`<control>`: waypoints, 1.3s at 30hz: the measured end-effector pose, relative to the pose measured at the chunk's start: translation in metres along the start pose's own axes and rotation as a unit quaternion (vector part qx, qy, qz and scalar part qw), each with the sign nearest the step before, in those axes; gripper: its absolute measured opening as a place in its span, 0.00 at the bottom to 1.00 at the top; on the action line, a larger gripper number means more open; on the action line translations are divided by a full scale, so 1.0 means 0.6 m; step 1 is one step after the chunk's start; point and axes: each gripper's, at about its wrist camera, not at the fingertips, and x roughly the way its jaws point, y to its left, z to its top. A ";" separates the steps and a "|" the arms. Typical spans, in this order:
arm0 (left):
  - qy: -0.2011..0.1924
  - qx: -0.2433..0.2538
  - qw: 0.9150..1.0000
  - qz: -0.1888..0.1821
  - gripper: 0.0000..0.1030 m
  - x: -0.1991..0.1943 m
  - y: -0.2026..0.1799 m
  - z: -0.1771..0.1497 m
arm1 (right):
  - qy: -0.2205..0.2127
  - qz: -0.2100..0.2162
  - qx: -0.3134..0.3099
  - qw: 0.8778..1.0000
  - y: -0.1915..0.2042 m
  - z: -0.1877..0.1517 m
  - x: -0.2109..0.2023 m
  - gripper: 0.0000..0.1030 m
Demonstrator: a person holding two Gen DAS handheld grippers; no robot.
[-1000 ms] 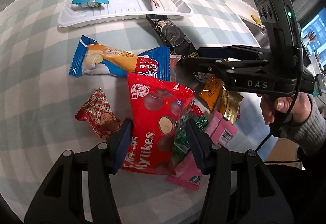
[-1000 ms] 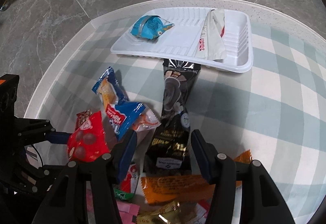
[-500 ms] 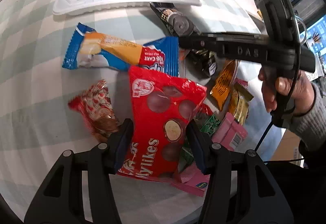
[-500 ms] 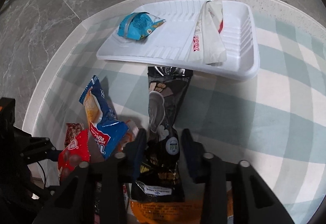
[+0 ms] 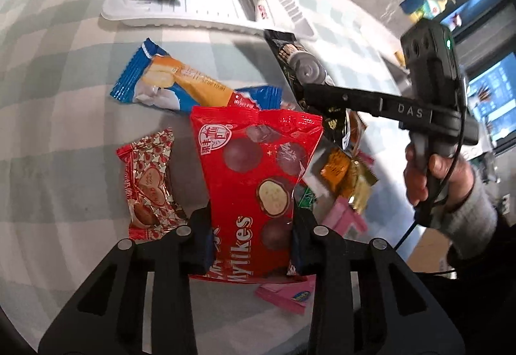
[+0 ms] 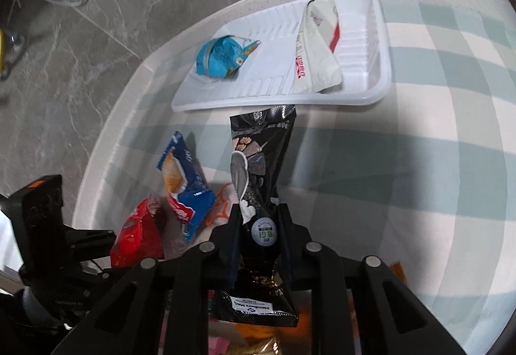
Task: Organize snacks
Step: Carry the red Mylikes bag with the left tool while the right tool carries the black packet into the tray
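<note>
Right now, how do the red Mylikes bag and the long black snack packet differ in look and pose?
The red Mylikes bag is wide and flat, printed with chocolate balls; the long black snack packet is narrow and dark, with a grey swirl. The red bag sits in the left gripper, over the snack pile; the black packet sits in the right gripper, its far end at the white plastic tray. Both are sealed and gripped near one end.
</note>
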 end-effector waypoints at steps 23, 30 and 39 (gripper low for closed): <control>-0.067 -0.053 0.995 -0.054 0.31 -0.091 0.071 0.077 | -0.042 0.085 0.069 0.993 0.005 0.017 -0.053 0.22; -0.071 -0.049 0.996 -0.039 0.31 -0.087 0.093 0.127 | -0.050 0.089 0.087 0.991 -0.007 0.048 -0.047 0.22; -0.069 -0.038 0.997 -0.022 0.31 -0.068 0.117 0.218 | -0.056 0.095 0.116 0.987 -0.033 0.103 -0.030 0.22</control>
